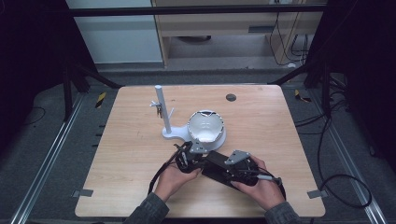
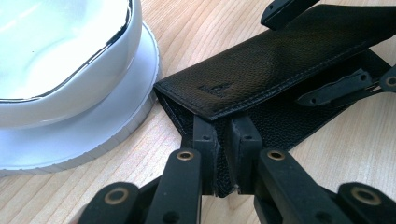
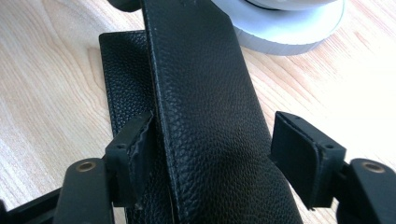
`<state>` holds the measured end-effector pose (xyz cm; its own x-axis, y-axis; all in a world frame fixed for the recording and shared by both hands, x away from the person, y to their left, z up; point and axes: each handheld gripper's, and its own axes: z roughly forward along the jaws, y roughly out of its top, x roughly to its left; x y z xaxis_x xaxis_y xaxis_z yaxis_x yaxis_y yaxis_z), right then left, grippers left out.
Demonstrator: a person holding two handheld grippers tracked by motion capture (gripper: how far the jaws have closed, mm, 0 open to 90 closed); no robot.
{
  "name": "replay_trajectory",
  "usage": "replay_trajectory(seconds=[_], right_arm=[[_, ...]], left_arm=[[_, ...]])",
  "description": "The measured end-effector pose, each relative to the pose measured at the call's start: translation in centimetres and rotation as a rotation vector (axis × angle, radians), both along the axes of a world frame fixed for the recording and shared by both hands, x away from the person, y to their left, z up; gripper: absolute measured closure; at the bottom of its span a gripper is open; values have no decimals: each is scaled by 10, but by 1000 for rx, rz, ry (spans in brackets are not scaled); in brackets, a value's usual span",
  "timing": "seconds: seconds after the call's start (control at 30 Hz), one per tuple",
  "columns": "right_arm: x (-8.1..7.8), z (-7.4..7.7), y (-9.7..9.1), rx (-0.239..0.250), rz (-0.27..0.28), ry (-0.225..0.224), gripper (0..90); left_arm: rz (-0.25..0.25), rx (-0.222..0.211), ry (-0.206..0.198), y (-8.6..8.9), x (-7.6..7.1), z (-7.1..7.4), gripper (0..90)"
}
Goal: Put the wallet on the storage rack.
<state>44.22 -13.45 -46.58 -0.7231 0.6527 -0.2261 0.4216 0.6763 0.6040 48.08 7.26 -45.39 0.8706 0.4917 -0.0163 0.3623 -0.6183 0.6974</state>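
Observation:
A black leather case [image 1: 215, 164] lies on the wooden table just in front of a white bowl [image 1: 205, 126]. My left gripper [image 1: 204, 160] comes in from the left and is shut on a thin leather edge at the case's end; in the left gripper view its pads [image 2: 205, 140] pinch that edge of the case [image 2: 280, 60]. My right gripper [image 1: 229, 170] straddles the other end. In the right gripper view the case [image 3: 201, 70] runs between the jaws: the left pad [image 3: 135, 140] is at its side, the right pad stands off with a gap.
The bowl [image 2: 70, 60] sits on a round white base [image 2: 102, 135] joined to an upright white post [image 1: 159, 107] with small prongs. A dark round spot [image 1: 230, 97] marks the table's far side. Bare wood [image 1: 130, 158] lies left and right of the hands.

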Motion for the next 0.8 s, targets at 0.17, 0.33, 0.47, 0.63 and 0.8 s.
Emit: replay_trajectory(seconds=[0.17,0.33,0.47,0.63,0.8], right_arm=[[3,-1,4,-33,21,0,430],[4,-1,6,-103,28,-39,622],[1,2,7,-149,54,-98,762],[-4,10,0,-147,79,-146,834],[-9,19,-19,-92,65,-193,837]], left_arm=[[-1,-11,3,-1,0,3,824],[7,-27,14,2,-3,6,781],[35,-31,-3,7,-7,11,559],[50,-37,-3,14,-8,15,299],[33,-72,-14,22,-10,20,178]])
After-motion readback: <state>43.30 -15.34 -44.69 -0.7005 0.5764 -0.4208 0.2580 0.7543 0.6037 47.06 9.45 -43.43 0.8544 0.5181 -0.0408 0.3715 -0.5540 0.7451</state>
